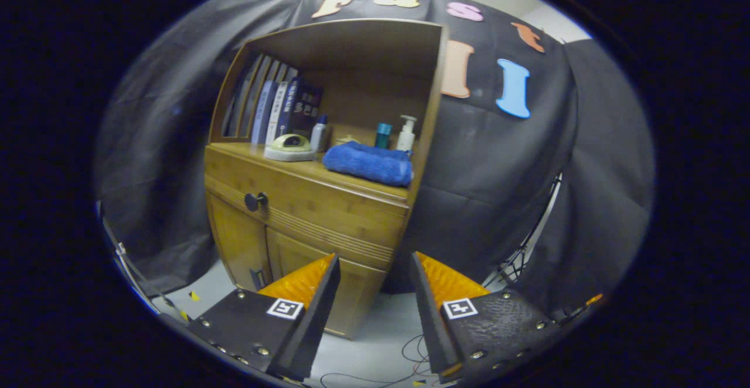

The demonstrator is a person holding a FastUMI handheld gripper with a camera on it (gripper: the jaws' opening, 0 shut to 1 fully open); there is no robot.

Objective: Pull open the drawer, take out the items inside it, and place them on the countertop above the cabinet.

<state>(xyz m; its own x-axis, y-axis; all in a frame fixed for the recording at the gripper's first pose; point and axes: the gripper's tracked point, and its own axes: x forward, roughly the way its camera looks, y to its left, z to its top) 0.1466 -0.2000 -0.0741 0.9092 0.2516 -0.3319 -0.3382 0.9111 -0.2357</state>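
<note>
Gripper view: claw (375, 259) wide apart, empty.

Three bottles (405, 133), one towel (369, 163)

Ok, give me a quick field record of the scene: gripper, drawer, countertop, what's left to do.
gripper: fingers apart, holding nothing, well short of the cabinet
drawer: shut, dark round knob at its left part
countertop: blue towel, round pale gadget, bottles, books behind
contents of drawer: hidden
left to do: pull knob, empty drawer
</note>
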